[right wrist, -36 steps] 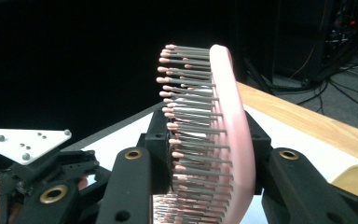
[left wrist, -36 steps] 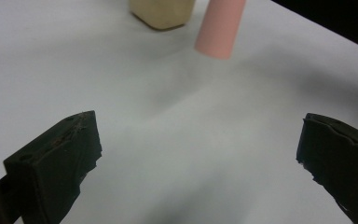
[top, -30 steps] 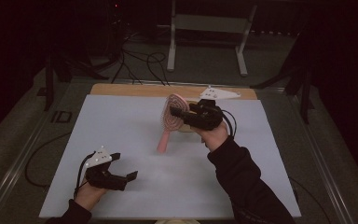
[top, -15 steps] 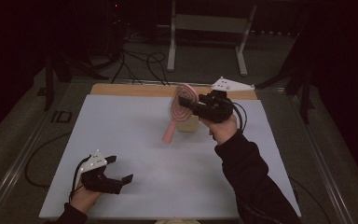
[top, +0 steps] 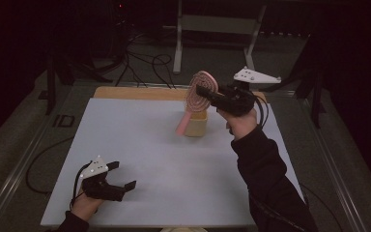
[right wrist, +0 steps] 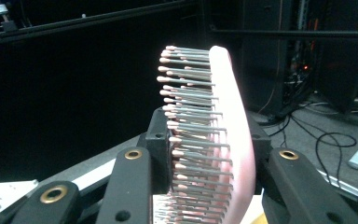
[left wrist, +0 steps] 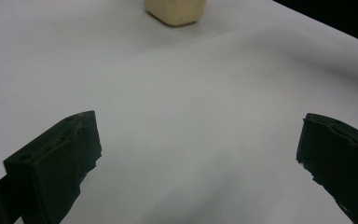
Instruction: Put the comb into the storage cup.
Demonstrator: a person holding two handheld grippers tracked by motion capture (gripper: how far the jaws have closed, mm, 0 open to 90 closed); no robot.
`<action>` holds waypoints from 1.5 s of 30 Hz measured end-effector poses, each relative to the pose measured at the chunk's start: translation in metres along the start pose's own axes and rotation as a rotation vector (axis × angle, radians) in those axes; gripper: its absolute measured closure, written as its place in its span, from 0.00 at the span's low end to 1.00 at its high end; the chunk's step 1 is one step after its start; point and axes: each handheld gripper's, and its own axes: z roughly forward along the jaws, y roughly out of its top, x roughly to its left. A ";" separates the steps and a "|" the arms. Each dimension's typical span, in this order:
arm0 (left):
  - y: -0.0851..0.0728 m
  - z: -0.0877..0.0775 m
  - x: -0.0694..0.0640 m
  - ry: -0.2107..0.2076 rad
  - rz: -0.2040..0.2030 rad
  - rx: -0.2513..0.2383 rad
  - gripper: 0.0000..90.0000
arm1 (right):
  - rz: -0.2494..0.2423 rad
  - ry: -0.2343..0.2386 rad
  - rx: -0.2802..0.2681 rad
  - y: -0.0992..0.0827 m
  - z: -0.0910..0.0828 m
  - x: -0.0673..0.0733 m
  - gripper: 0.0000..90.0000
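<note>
Right gripper view puts us at the clamp: the right gripper (right wrist: 205,154) is clenched on the head of the pink hairbrush (right wrist: 214,135), bristles on one jaw, back on the other. From the high view, that brush (top: 198,94) hangs in the air near the table's far edge, handle slanting down at the small tan holder (top: 196,124). My call: this is the carry, with the drop-in next, so the handle must tip upright over the opening. Left gripper (top: 110,180) rests spread and empty at the near left corner.
</note>
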 end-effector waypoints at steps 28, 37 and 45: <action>0.001 -0.001 -0.003 -0.011 0.024 -0.026 0.00 | -0.017 -0.185 -0.090 0.036 -0.003 -0.046 0.72; 0.001 -0.002 -0.003 -0.003 0.033 -0.026 0.00 | 0.010 -0.219 -0.100 0.022 0.007 -0.060 0.72; 0.001 -0.001 -0.003 -0.006 0.033 -0.022 0.00 | 0.013 -0.243 -0.077 0.008 0.018 -0.068 0.72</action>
